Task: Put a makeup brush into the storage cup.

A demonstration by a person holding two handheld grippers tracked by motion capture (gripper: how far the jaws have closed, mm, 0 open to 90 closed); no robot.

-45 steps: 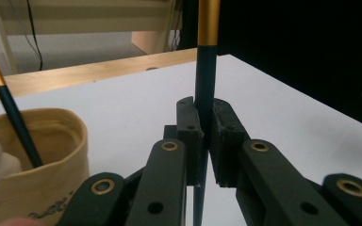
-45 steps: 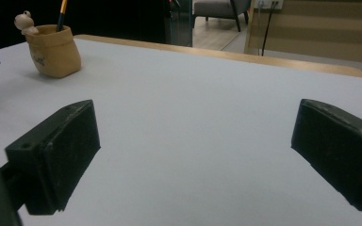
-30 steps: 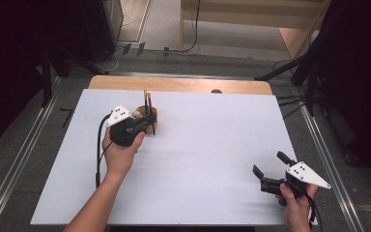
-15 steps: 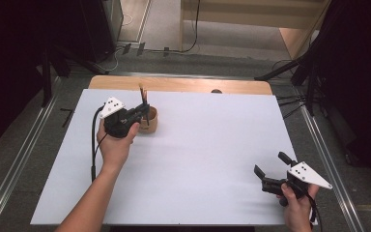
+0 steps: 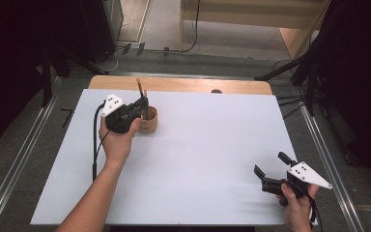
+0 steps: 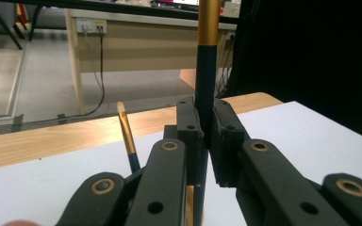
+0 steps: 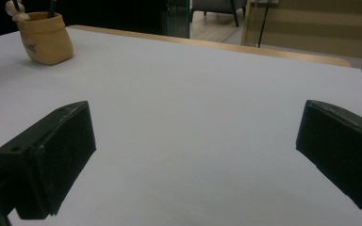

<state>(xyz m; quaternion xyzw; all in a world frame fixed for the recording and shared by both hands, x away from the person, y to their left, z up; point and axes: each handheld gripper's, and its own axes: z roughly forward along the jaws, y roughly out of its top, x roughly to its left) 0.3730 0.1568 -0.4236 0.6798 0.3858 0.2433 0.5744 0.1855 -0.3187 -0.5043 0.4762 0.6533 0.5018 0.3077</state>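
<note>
Left gripper clamped on upright dark brush, gold band above jaws. Second brush leans just beside it. Both stand in tan cup near far left of white table. Right gripper spread wide, holding nothing, near right corner, well apart from cup.

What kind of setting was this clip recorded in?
Probably an indoor lab or office recording bay: black curtains flank a white-topped table, cables run across the floor, and a desk with wall sockets stands behind.
</note>
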